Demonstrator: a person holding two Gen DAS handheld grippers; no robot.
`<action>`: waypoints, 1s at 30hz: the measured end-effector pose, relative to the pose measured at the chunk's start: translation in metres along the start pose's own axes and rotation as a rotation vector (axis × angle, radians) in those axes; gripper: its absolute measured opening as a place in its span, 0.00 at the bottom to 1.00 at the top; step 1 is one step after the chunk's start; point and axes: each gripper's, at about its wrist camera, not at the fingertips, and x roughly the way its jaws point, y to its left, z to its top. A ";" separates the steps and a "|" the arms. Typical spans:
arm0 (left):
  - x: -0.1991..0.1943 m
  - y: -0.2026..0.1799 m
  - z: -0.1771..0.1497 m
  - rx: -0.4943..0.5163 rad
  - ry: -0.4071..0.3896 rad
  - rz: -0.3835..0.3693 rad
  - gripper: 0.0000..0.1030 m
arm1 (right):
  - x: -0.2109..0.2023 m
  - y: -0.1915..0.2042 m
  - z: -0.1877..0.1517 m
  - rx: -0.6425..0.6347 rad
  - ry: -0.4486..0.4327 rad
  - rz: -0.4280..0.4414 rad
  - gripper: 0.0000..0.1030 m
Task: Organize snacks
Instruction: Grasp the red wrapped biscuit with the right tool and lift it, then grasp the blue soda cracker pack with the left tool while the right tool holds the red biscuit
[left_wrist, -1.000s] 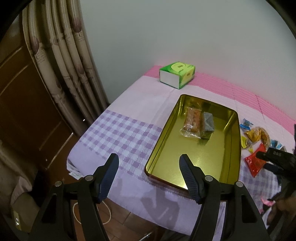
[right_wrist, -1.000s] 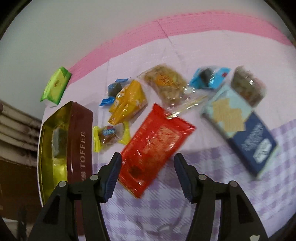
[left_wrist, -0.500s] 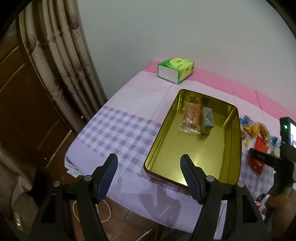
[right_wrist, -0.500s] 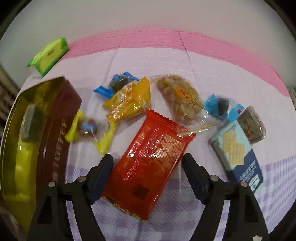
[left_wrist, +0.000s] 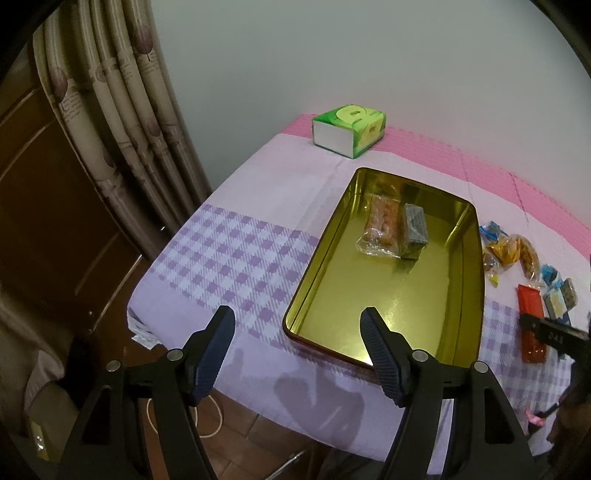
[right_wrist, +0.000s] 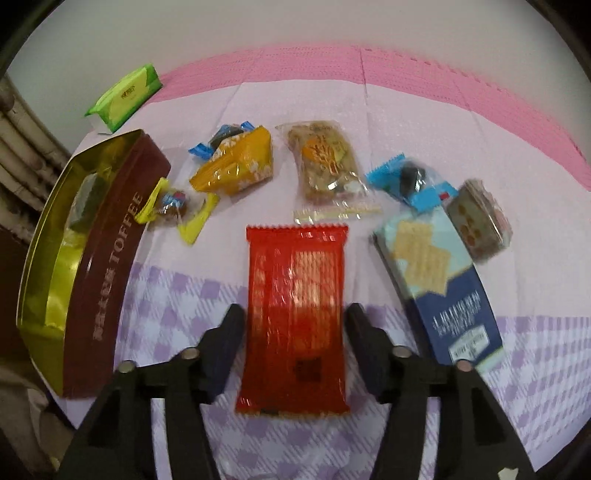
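My right gripper (right_wrist: 295, 317) points down over a red snack packet (right_wrist: 297, 295) that lies lengthwise between its fingers. The jaws are closing, and the pads stand just off the packet's two long edges. An open gold toffee tin (right_wrist: 110, 266) stands to its left. In the left wrist view the tin (left_wrist: 369, 317) holds a clear biscuit pack (left_wrist: 380, 230) and a grey packet (left_wrist: 415, 229). My left gripper (left_wrist: 297, 325) hangs open and empty above the table's near edge, in front of the tin.
Behind the red packet lie a yellow packet (right_wrist: 236, 168), a clear nut bar pack (right_wrist: 325, 162), blue-wrapped candies (right_wrist: 410, 181) and a yellow-wrapped candy (right_wrist: 173, 206). A blue cracker box (right_wrist: 436, 280) lies on the right. A green tissue box (left_wrist: 349, 129) stands at the back; curtains hang left.
The right gripper has rolled, so the red packet now lies straight between its fingers instead of slanted. Its jaws widened, then narrowed around the packet. The left gripper has kept still.
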 end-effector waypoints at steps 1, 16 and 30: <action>0.000 0.000 0.000 0.000 -0.002 0.000 0.69 | 0.003 0.005 0.003 -0.015 -0.007 -0.009 0.64; -0.041 -0.042 -0.011 0.201 -0.160 -0.139 0.69 | -0.087 -0.066 -0.080 0.014 -0.159 0.154 0.40; -0.059 -0.201 0.010 0.437 0.120 -0.761 0.69 | -0.104 -0.211 -0.151 0.272 -0.230 0.096 0.40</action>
